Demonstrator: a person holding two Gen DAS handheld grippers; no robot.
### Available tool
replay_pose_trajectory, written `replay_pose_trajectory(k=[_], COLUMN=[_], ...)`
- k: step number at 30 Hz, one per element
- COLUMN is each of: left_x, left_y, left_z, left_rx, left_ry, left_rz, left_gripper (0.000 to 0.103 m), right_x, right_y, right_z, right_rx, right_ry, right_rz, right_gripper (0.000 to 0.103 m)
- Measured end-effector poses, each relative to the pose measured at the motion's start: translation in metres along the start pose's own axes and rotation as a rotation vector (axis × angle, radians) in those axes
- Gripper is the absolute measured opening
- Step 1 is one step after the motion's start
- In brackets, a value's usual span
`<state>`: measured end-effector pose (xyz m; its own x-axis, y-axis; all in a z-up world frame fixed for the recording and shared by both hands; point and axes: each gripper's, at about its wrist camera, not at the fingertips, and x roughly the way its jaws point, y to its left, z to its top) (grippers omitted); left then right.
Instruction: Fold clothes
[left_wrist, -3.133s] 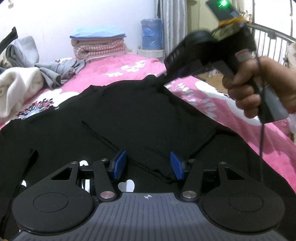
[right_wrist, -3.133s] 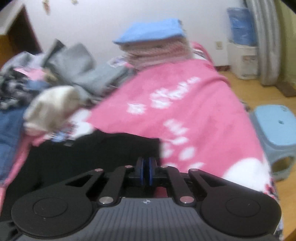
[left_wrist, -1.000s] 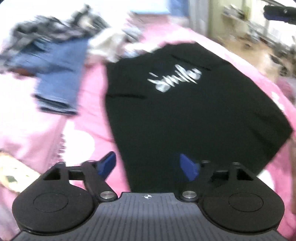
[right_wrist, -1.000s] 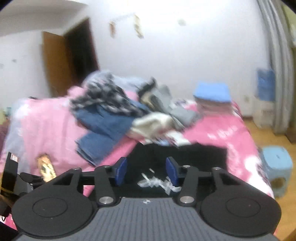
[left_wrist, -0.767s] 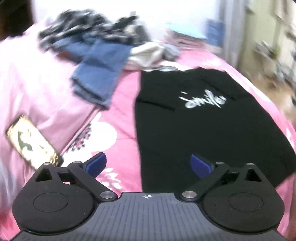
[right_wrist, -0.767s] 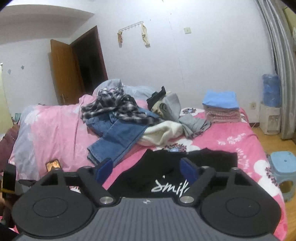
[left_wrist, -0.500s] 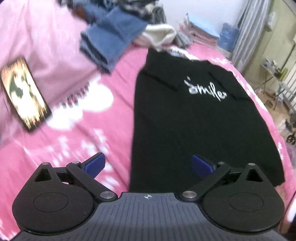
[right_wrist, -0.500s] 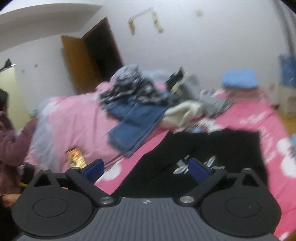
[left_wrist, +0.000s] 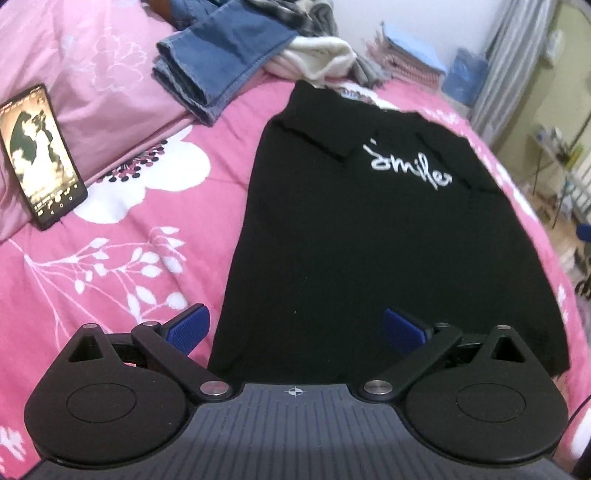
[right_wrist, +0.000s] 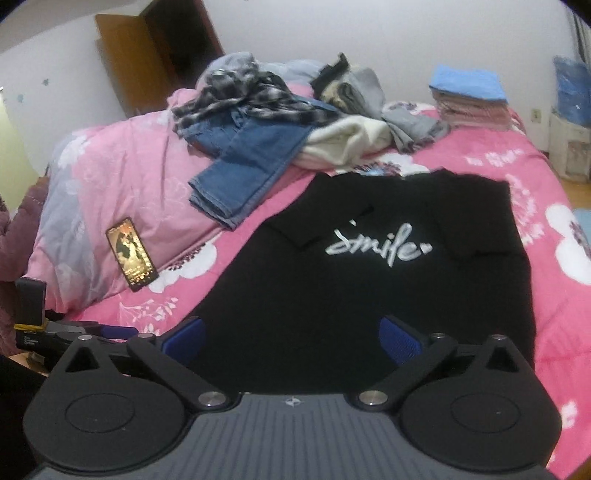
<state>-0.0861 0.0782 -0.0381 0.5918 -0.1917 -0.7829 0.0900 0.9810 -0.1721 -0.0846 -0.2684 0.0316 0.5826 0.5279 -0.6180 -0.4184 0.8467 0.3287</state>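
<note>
A black T-shirt (left_wrist: 351, 240) with white "smile" lettering lies flat, print up, on the pink floral bedspread (left_wrist: 122, 266), both sleeves folded in over its chest. My left gripper (left_wrist: 295, 326) hovers open over the shirt's near hem by its left corner, nothing between the pads. In the right wrist view the same shirt (right_wrist: 369, 288) fills the middle, and my right gripper (right_wrist: 291, 338) stands open above its near hem, holding nothing. The left gripper's blue fingertips (right_wrist: 114, 331) peek in at that view's lower left.
A lit phone (left_wrist: 40, 155) leans on the pink duvet left of the shirt. Jeans (right_wrist: 251, 155), a plaid shirt and other loose clothes are heaped behind it. A folded stack (right_wrist: 469, 96) sits at the far right corner. The bed's edge runs along the right.
Both grippers' jaws have spread wide and both have sunk toward the shirt's near hem. The left view has rolled, bringing the phone and duvet into the frame.
</note>
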Motion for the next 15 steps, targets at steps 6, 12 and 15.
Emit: replay_pose_trajectory(k=[6,12,15], left_x=[0.003,0.002,0.003], left_y=[-0.004,0.000,-0.001], left_z=[-0.003,-0.004,-0.004], left_rx=[0.040,0.023,0.038], left_ry=[0.034,0.040,0.051], left_rz=[0.050,0.115,0.136], left_gripper=[0.102,0.103,0.103], right_x=[0.005,0.006,0.004], right_y=[-0.013,-0.018,-0.017], right_z=[-0.009,-0.009,-0.008], right_rx=[0.053,0.077,0.074], right_ry=[0.028,0.017,-0.011], right_rz=[-0.110,-0.154,-0.185], right_gripper=[0.103,0.103,0.103])
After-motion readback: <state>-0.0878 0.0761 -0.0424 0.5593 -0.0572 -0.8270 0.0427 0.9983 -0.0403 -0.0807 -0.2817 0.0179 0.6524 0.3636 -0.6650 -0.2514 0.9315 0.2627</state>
